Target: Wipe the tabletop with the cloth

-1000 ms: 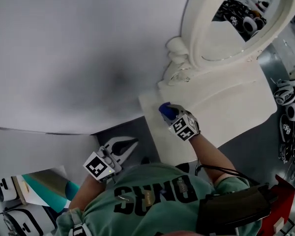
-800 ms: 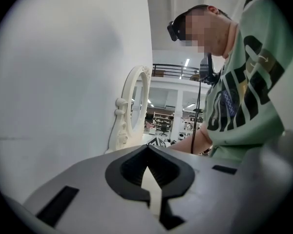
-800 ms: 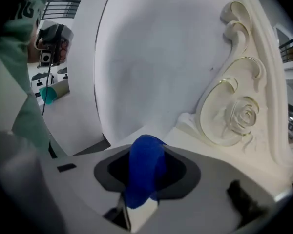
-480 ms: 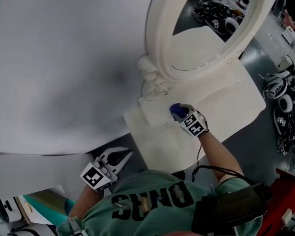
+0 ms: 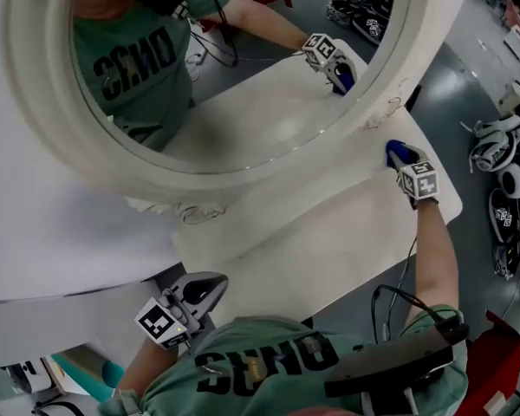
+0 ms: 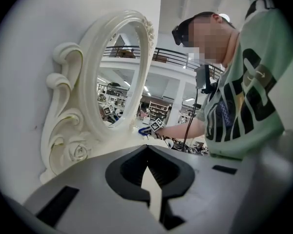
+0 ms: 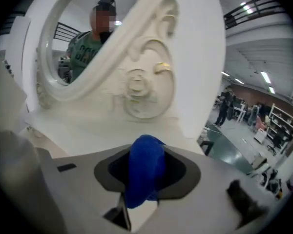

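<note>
While the right gripper [image 5: 405, 161] is clamped on a bunched blue cloth [image 5: 393, 150], the cloth sits low over the far right part of the white tabletop [image 5: 329, 232], just beside the right end of the mirror [image 5: 156, 176]. Whether the cloth presses on the surface cannot be told from the head view. In the right gripper view the blue wad fills the gap between the jaws and bulges out past their tips, with the carved white frame and its scrollwork close ahead.

The left gripper [image 5: 204, 289] hangs at the near left, off the near edge of the tabletop and well apart from the cloth. Its jaws are drawn together to a thin slit and hold nothing. Its own view looks across the tabletop toward the mirror at the left and the person's green shirt [image 6: 244, 96] at the right.

The mirror is a large oval in an ornate white frame, standing along the far side of the tabletop. Its glass reflects the person's shirt, the right arm, and the gripper with the cloth.
</note>
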